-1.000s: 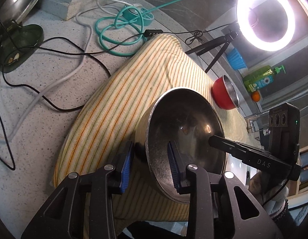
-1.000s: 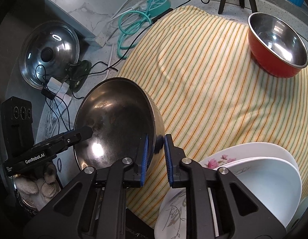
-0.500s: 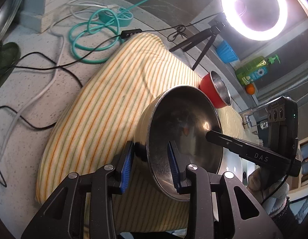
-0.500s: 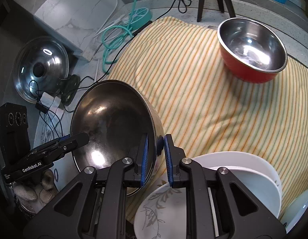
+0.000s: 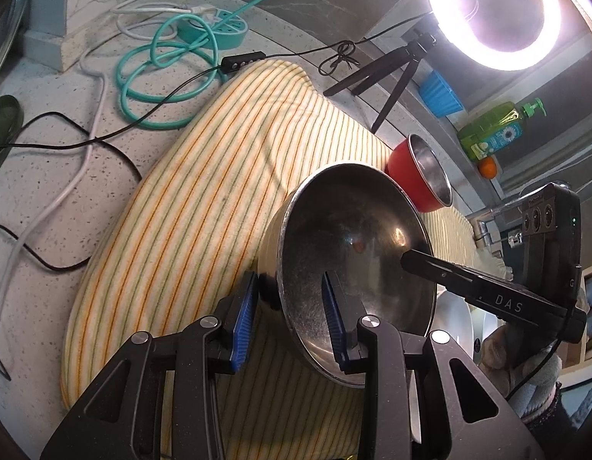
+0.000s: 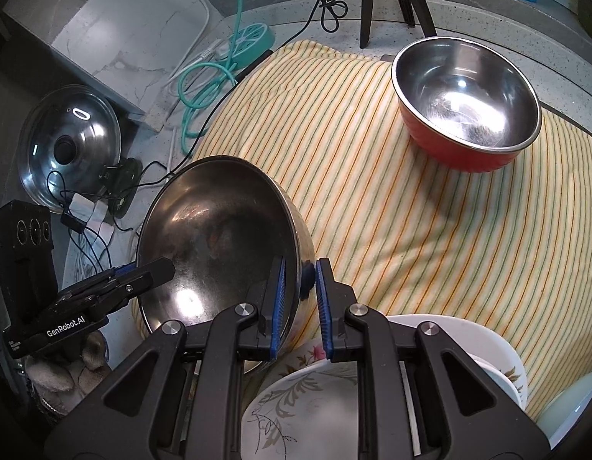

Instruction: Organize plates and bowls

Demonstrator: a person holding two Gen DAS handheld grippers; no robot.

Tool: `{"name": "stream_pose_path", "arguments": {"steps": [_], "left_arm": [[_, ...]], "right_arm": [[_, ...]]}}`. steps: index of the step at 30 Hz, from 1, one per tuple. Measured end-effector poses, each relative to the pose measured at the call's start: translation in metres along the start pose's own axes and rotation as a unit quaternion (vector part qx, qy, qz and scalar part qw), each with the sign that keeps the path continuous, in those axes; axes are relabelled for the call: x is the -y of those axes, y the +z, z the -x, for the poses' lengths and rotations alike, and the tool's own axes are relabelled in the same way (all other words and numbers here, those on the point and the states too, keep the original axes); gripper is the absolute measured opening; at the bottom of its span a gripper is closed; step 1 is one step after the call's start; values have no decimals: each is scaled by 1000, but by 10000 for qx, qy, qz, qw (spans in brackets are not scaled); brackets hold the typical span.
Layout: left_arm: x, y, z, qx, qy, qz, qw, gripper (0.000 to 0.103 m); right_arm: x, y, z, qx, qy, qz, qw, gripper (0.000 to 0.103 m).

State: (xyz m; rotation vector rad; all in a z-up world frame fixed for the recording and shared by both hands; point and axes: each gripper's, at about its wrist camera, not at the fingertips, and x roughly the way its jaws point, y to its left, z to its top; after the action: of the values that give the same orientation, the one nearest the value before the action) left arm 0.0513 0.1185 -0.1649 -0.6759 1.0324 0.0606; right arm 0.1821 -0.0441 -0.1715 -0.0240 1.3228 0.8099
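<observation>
While both tools clamp opposite rims of the tilted steel bowl (image 6: 219,237) at centre frame, left tool (image 5: 288,306), right tool (image 6: 300,299), red bowl (image 6: 466,103) upper right on striped cloth (image 6: 392,211), white plates (image 6: 319,402) at bottom.

Two handheld grippers angle steeply downward. The left gripper (image 5: 290,306) has its blue-padded jaws clamped across the rim of a steel bowl (image 5: 357,245) at its 7 o'clock edge. The right gripper (image 6: 299,301), jaws nearly together, pinches the same bowl's rim at about 4 o'clock. A gloved hand (image 5: 526,360) holds it.
</observation>
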Motion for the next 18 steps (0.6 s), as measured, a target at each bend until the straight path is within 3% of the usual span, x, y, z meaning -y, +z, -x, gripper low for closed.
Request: {"name": "stream_pose_path", "arguments": {"steps": [10, 11, 13, 14, 15, 18], "left_arm": [[0, 1, -1, -30, -12, -15, 10000, 31], [0, 1, 0, -18, 3, -22, 10000, 33], [1, 3, 1, -22, 20, -24, 10000, 42], [1, 3, 2, -9, 51, -9, 10000, 52], [1, 4, 4, 22, 68, -2, 10000, 57], [2, 6, 10, 105, 61, -58, 9999, 57]], "right_arm": [[1, 0, 0, -17, 39, 57, 10000, 19], [2, 0, 2, -2, 65, 41, 10000, 22], [2, 0, 7, 107, 40, 42, 9999, 53], [2, -1, 10, 184, 17, 54, 9998, 59], [1, -1, 14, 248, 20, 67, 9997, 65], [-2, -1, 23, 317, 90, 56, 9994, 69]]}}
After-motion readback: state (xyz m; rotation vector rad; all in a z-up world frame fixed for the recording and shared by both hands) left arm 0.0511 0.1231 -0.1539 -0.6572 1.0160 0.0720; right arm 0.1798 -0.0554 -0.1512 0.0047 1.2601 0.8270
